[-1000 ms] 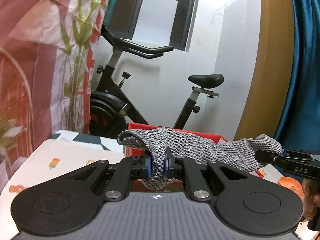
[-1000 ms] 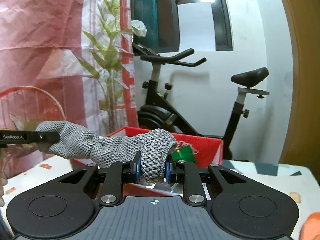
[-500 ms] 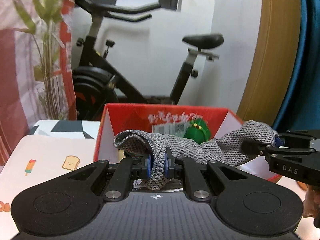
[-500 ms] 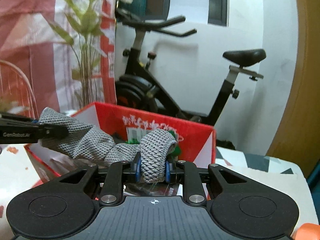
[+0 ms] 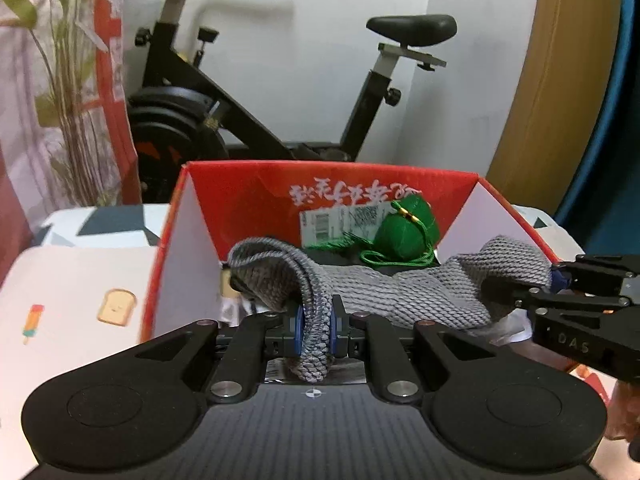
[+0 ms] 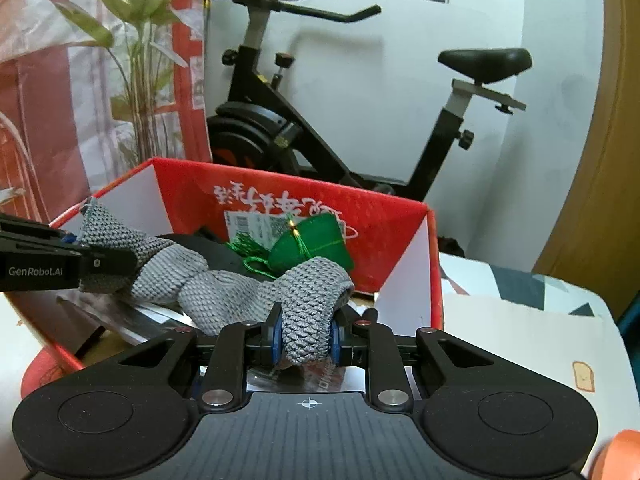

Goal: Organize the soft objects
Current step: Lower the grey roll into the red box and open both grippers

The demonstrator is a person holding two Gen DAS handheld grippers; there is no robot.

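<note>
Toward the left of the left wrist view, a pale tabletop printed with a slice of toast and an ice lolly meets the white side wall of an open red box. The left gripper has its blue-padded fingers clamped tight on one end of a grey knitted cloth, a thick, coarse weave with a scale-like texture, folded into a loop where it rises out of the jaws. From there the cloth runs rightward in a sagging, bunched band across the open top of the box, hanging above its contents. Behind it, inside the box against the far red wall with its white lettering and a barcode label, sits a green pouch tied with green cord and a tassel. At the right end, the right gripper pinches the cloth's other end beside the box's right wall; its own wrist view shows its fingers closed on a doubled fold of the knit. A black exercise bike stands beyond the box.
</note>
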